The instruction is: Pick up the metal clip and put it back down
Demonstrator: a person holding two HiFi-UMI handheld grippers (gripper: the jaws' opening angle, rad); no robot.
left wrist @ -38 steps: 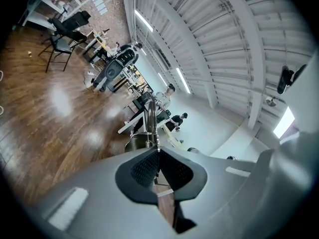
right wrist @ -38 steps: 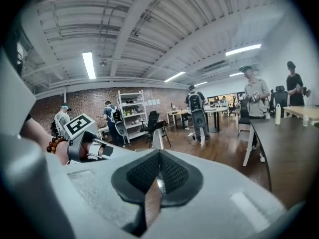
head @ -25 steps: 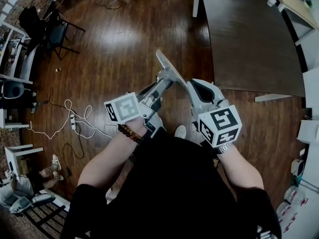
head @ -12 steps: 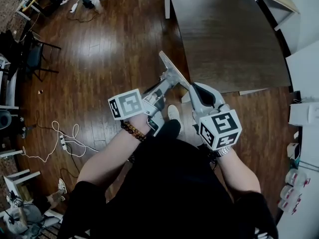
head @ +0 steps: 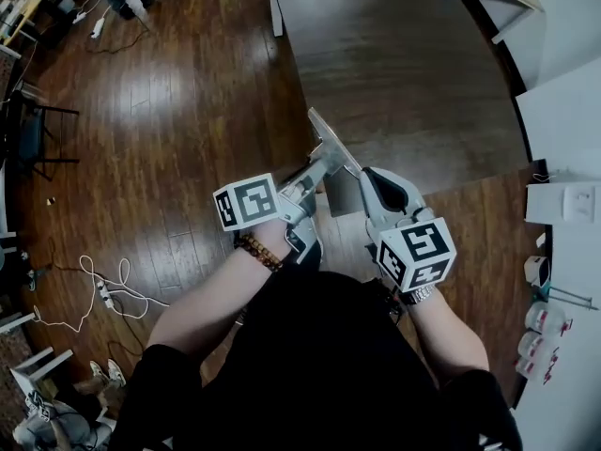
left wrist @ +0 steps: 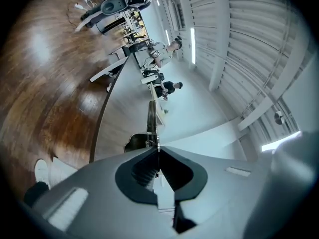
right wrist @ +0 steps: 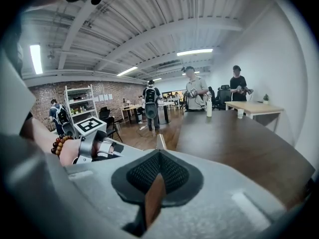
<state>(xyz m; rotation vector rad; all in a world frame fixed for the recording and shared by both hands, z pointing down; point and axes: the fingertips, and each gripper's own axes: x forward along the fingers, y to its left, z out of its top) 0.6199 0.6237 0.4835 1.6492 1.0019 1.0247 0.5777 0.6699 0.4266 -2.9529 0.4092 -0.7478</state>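
Mostly edge-on metal clip (left wrist: 151,116) pinched, left hand-held gripper (left wrist: 157,148); right hand-held gripper (right wrist: 158,153) clenched empty.

A dark brown table (head: 404,73) stands on the wooden floor (head: 169,130). On the floor, at its left side, lies a white cable (head: 105,287), well apart from a black chair (head: 30,134). Behind the table's far edge stand several people (right wrist: 195,91).

- Your left gripper (head: 322,161) has its jaws pinched on the metal clip (head: 329,137), forearm angled in toward the right gripper.
- Your right gripper (head: 366,177) sits just beside the left's tips, jaws pressed together.
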